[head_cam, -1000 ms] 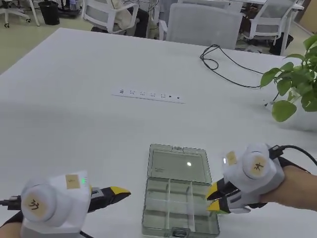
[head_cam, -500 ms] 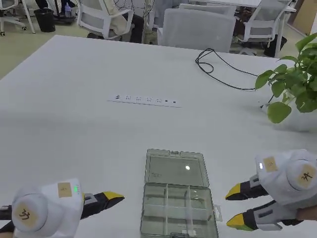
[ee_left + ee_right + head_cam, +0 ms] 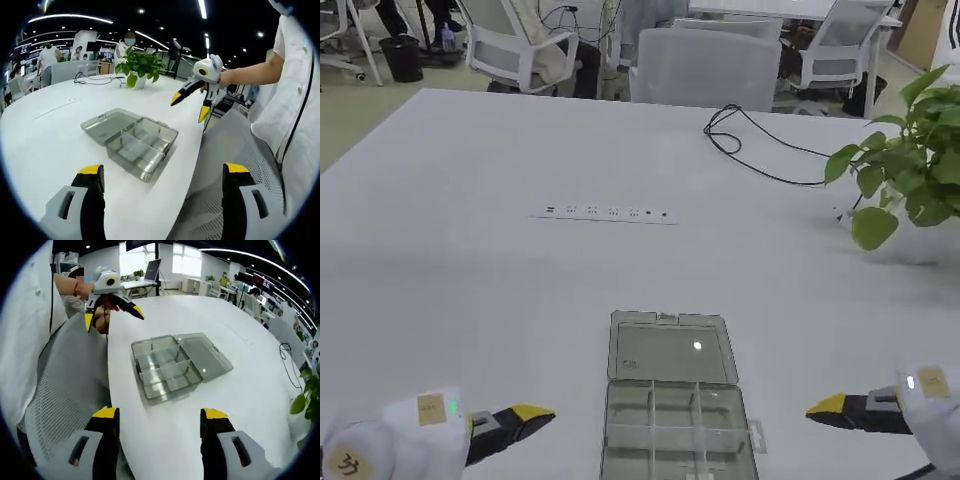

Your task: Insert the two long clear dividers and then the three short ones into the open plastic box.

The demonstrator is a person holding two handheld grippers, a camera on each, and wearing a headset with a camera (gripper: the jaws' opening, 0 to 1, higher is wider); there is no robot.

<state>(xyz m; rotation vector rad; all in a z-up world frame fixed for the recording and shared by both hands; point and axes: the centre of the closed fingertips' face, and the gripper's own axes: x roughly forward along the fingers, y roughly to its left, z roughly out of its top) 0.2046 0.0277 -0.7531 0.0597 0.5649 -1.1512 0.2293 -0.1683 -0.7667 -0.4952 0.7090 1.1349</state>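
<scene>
Head view showed the clear grey plastic box (image 3: 672, 350) lying open at the near edge of the white bench (image 3: 470, 270), its lid flat behind it. Thin clear dividers (image 3: 653, 405) stood inside, making little rooms. The left gripper (image 3: 162, 169) was open and held nothing. The right gripper (image 3: 160, 413) was open and empty too. One was on each side of the box, not touching it.

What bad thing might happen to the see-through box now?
The box sits near the table edge by the person, between the left gripper and the right gripper, both open. A careless bump might push it off. Also, the clear dividers are hard to see, so one could be sitting loose without anyone noticing.
</scene>
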